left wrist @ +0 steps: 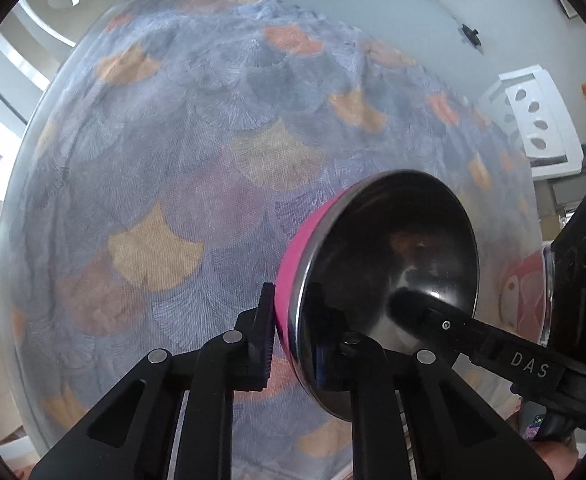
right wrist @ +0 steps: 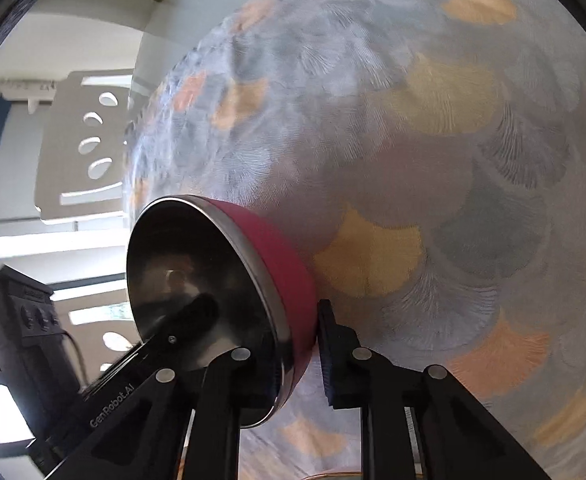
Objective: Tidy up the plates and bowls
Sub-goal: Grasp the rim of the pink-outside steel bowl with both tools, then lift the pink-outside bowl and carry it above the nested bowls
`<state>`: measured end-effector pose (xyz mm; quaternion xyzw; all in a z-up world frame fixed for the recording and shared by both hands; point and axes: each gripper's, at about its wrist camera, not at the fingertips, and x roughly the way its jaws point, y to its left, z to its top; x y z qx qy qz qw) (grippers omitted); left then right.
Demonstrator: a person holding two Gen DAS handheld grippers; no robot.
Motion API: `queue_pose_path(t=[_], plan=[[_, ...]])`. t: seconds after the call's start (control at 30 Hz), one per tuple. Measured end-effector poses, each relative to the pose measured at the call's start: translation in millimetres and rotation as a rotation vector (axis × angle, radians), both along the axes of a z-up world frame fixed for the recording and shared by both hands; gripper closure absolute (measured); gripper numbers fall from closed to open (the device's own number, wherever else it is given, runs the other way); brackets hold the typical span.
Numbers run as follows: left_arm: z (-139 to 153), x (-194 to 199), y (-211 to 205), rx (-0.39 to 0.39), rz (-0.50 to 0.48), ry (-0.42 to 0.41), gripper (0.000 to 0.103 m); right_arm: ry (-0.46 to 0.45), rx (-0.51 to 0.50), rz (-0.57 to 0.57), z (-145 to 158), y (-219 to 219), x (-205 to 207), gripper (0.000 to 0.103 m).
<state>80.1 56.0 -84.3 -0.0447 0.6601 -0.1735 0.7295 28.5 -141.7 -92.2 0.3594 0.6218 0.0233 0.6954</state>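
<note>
A steel bowl with a pink outer wall (left wrist: 389,280) is held on edge above the patterned tablecloth (left wrist: 173,160). My left gripper (left wrist: 293,344) is shut on its rim, one finger on the pink wall, one inside. My right gripper (right wrist: 293,360) is shut on the same bowl (right wrist: 213,304) from the opposite side. In the left wrist view the right gripper's finger (left wrist: 493,344) reaches into the bowl. A clear plate with a red pattern (left wrist: 527,292) shows at the right edge, partly hidden.
The tablecloth (right wrist: 413,160) with grey and orange fan shapes fills most of both views. A white chair with oval cut-outs (left wrist: 537,120) stands beyond the table; it also shows in the right wrist view (right wrist: 89,140).
</note>
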Motion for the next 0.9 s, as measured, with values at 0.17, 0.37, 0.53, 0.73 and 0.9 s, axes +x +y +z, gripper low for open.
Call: queue_pose_path(t=[0.17, 0.37, 0.53, 0.73, 0.9], plan=[[4, -3, 4, 0.005, 0.023, 0.008, 0.091, -0.002, 0.012, 0.015, 3, 4, -5, 0.089], [9, -16, 8, 0.013, 0.053, 0.01, 0.091, -0.004, -0.005, 0.042, 11, 11, -11, 0.089], [18, -28, 7, 0.014, 0.063, 0.003, 0.091, -0.015, -0.008, 0.053, 21, 10, -23, 0.089], [30, -44, -4, 0.018, 0.076, 0.002, 0.091, -0.024, -0.013, 0.072, 32, 2, -37, 0.089], [38, -58, -18, 0.03, 0.083, 0.007, 0.091, -0.022, -0.033, 0.093, 41, -7, -48, 0.089]])
